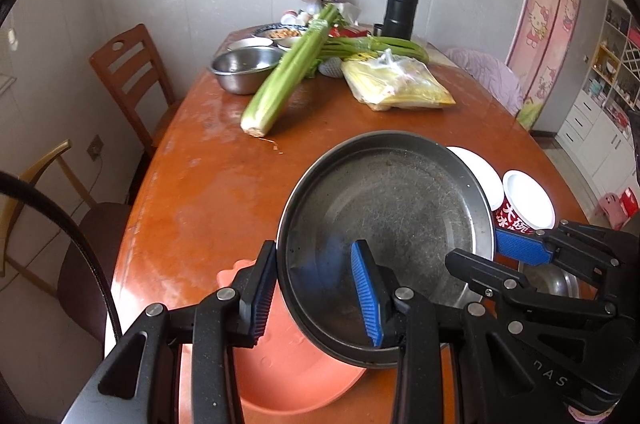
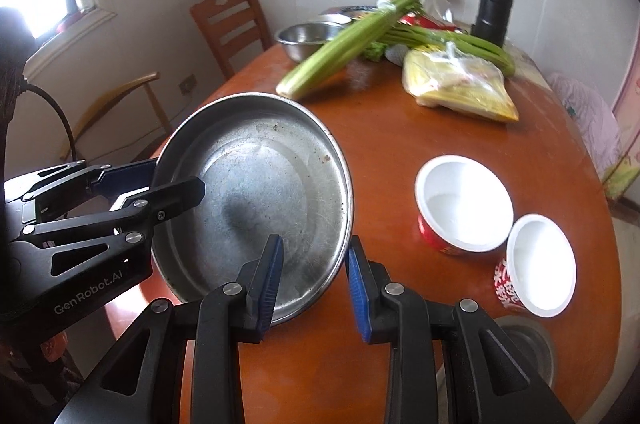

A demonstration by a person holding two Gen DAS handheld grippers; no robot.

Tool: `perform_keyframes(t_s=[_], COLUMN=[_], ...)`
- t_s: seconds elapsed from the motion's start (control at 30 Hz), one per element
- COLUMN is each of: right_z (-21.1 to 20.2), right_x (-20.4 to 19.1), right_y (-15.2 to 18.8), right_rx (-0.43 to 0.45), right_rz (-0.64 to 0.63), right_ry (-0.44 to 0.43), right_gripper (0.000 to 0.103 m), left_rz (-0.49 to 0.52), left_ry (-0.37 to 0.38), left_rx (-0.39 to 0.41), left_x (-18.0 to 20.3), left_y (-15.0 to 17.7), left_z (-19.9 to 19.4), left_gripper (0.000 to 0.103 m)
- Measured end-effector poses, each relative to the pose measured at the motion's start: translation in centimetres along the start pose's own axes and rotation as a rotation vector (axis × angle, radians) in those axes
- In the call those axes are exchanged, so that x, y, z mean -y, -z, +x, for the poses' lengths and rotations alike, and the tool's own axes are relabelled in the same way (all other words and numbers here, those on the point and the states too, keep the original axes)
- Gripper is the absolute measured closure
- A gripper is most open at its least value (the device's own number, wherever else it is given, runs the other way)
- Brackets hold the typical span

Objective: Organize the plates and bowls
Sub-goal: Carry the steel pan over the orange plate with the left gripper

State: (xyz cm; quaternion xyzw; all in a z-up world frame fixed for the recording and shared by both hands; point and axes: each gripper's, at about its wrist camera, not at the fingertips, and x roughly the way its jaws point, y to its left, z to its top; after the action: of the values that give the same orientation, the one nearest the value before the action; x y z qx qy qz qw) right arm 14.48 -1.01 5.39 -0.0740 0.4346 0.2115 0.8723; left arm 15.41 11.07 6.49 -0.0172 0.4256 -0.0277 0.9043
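A scratched round steel plate (image 1: 392,192) hangs tilted above the brown table (image 1: 208,184), held from both sides. My left gripper (image 1: 314,288) is shut on its near-left rim, one blue pad inside and one outside. In the same view my right gripper (image 1: 476,252) clamps the plate's right edge. The right wrist view shows the steel plate (image 2: 260,160) with my right gripper (image 2: 316,276) shut on its near rim and my left gripper (image 2: 176,180) pinching its left edge. A pink plate (image 1: 288,376) lies under it. Two red-and-white paper bowls (image 2: 464,204) (image 2: 540,264) stand to the right.
A steel bowl (image 2: 528,344) sits at the near right edge of the table. Farther back lie a celery bunch (image 1: 288,72), a steel bowl (image 1: 244,68), a bagged yellow packet (image 1: 396,84), small dishes and a black flask (image 1: 400,8). Wooden chairs (image 1: 128,72) stand on the left.
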Motion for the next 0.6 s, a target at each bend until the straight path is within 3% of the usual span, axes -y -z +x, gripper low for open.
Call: perform_keyframes(t_s=[0.33, 0.6], right_z=[-0.4, 1.3], right_x=[-3.0, -4.1], right_y=[-0.2, 1.0], right_rx=[0.007, -0.053], right_rz=[-0.09, -0.118], right_ry=[-0.043, -0.071], right_gripper=[0.07, 0.069], left_rz=[-0.058, -0.101], left_ry=[-0.05, -0.06], left_rx=[0.034, -0.015], left_x=[-2.5, -3.6], left_y=[1.3, 3.5], left_z=[-2.7, -1.4], left_gripper=[0.066, 0.066])
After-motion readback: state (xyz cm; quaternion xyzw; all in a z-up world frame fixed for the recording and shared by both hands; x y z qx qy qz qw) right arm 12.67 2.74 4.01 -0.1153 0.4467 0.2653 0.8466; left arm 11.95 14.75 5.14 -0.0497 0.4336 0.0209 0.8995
